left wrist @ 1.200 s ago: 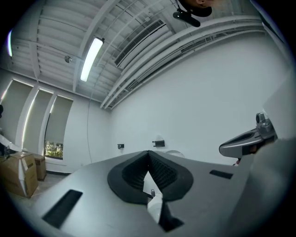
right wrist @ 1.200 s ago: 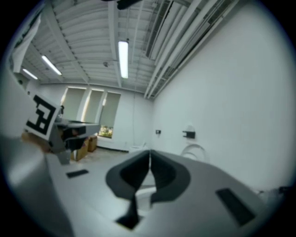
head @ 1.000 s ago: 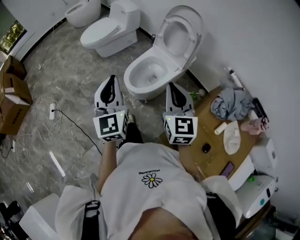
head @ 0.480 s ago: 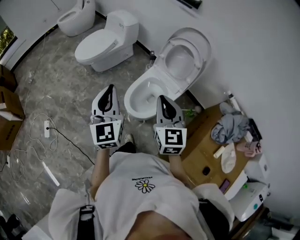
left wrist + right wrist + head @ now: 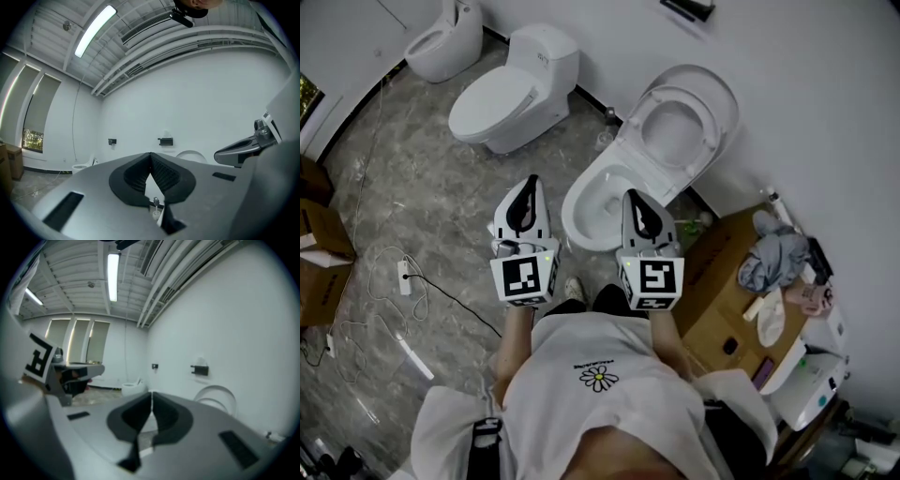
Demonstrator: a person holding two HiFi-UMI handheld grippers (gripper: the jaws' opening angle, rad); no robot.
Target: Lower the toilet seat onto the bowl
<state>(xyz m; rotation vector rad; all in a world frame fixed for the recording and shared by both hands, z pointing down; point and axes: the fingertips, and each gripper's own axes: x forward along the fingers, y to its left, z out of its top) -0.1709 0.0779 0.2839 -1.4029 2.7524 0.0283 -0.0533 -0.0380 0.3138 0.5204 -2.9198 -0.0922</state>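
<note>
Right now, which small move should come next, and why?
Probably reach the right gripper forward to the toilet seat: it stands raised against the lid, and that gripper, like the left gripper, is shut, empty, short of the bowl.

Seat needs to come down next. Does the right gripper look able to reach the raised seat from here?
Probably yes: the right gripper, jaws shut and empty, points toward the bowl, and nothing stands between it and the raised seat beyond. It isn't touching yet.

Seat (image 5: 684,122) behind bowl (image 5: 598,208); left tool (image 5: 528,184), right tool (image 5: 634,197) before it.
</note>
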